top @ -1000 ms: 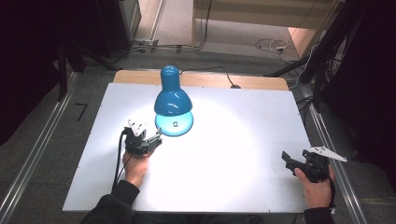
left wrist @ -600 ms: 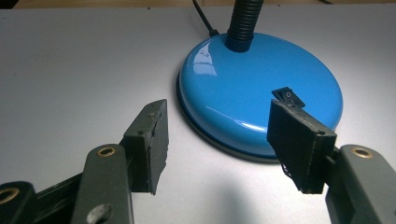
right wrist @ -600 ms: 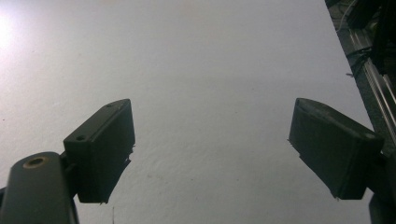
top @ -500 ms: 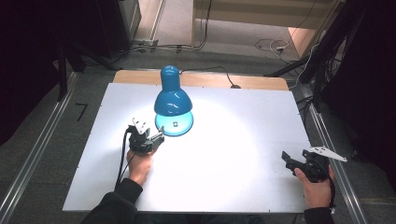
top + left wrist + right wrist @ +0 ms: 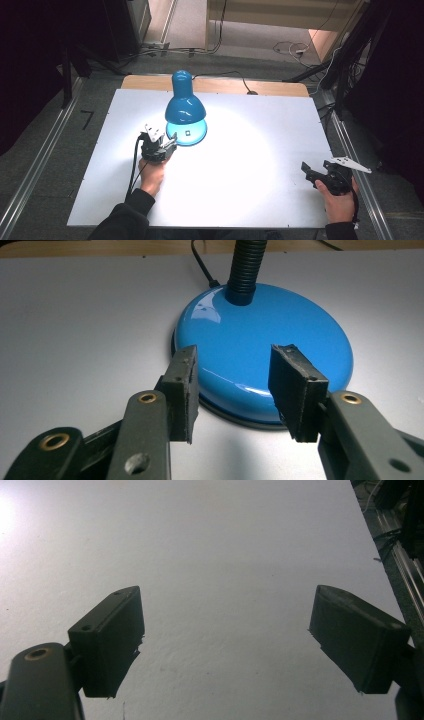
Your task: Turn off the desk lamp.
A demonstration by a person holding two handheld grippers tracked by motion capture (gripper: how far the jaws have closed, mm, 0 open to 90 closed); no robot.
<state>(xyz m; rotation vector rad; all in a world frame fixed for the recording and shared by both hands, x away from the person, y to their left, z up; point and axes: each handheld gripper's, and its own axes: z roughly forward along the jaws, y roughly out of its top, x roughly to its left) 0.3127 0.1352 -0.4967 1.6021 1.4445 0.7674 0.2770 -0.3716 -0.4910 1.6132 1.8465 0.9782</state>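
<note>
Now the left gripper [image 5: 171,144] sits closer to the blue desk lamp [image 5: 185,111] than a second ago, its jaws just narrowed to a middling gap over the base's [image 5: 265,347] near rim, pads not pressing it. Lamp stands lit, mid-table [image 5: 250,200]. Right gripper [image 5: 308,172] unmoved at the right edge, spread wide, holding nothing. No readable writing anywhere

No readable text, brand, number or sign anywhere. One small pale square mark sits on the blue lamp base [image 5: 187,133], just ahead of the left hand-held gripper [image 5: 170,145]; too small to tell what it says. Lamp shade, tabletop [image 5: 260,150] and gripper pads carry no lettering.
</note>
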